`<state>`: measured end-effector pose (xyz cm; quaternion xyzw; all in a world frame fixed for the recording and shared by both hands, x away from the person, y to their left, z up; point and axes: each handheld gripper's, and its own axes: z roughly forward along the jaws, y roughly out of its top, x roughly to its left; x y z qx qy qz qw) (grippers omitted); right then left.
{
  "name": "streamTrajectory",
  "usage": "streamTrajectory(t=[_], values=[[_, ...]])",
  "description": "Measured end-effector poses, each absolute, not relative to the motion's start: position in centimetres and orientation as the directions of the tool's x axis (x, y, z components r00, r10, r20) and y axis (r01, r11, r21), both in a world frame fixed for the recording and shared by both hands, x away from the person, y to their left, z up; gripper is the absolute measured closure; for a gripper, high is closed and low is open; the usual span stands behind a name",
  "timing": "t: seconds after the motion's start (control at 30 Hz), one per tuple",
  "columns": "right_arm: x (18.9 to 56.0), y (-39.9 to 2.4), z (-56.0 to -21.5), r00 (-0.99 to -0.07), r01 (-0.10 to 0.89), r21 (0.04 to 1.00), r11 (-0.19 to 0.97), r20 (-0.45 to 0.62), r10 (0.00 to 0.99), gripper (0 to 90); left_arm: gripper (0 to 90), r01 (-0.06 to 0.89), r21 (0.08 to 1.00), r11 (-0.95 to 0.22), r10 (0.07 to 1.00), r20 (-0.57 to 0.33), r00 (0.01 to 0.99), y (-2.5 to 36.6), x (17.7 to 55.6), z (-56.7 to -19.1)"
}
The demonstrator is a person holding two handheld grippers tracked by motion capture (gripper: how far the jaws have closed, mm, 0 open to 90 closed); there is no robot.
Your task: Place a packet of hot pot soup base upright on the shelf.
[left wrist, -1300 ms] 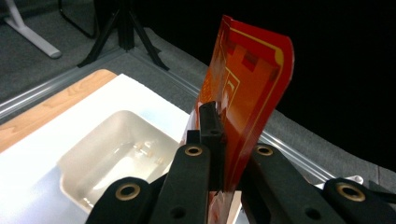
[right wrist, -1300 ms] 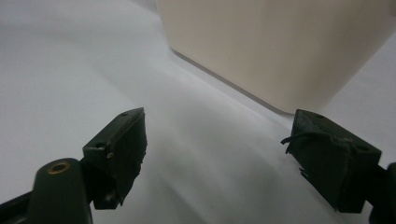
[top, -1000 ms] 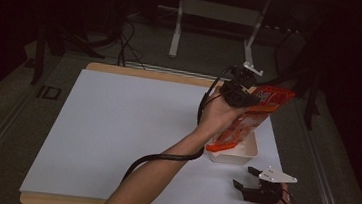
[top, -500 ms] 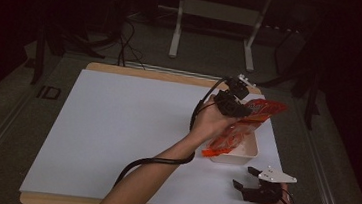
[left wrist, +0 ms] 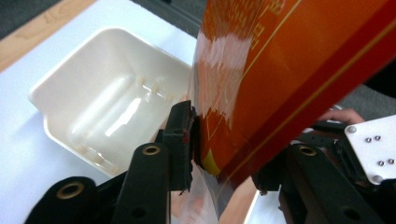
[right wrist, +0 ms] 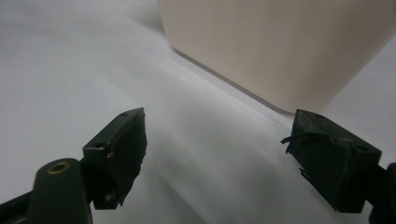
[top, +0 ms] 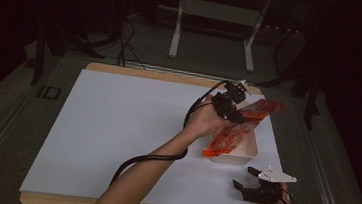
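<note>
- left gripper [left wrist: 224, 140], lower centre of the left gripper view: jaws have just been opening; orange packet [left wrist: 299, 79] stands between them; left pad touches its face, right jaw looks clear of it, so I read it as released, not clamped
- high view: same packet [top: 239, 125] right of centre, lying tilted across the white tray [top: 244, 151]; lower end inside, upper end over the far rim
- right gripper [right wrist: 219, 154]: jaws wide, nothing between; parked on the white mat [top: 116, 126] just short of the tray wall [right wrist: 280, 46]; lower right in high view [top: 253, 187]
- risks: packet is long against the tray; propped on the rim it could slide or tip out once the jaws clear; glossy film may cling to the left pad and get dragged back up on retreat; tray looks light, nobody holds it, a nudge could shift it
- count: one packet; one tray; one mat; two grippers
</note>
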<state>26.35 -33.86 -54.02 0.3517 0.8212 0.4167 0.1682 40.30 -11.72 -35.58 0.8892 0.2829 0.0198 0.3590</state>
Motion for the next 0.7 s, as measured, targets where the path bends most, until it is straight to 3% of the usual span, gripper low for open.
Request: streamTrajectory(t=[0.23, 0.37, 0.7], values=[[26.4, -33.9, -54.0, -0.696, 0.437, 0.803, 0.405, 0.017, 0.718, 18.8, 63.6, 0.491, 0.559, -0.668, 0.513, -0.131, 0.848, -13.4, 40.8, -37.8], [26.4, -33.9, -54.0, -0.696, 0.437, 0.805, 0.403, 0.018, 0.718, 18.8, 71.2, 0.47, 0.562, -0.681, 0.515, -0.089, 0.853, -13.5, 40.7, -38.0], [26.3, -33.9, -54.0, -0.696, 0.436, 0.806, 0.401, 0.019, 0.718, 18.8, 71.9, 0.48, 0.711, -0.514, 0.582, -0.122, 0.804, -11.6, 39.7, -37.0]])
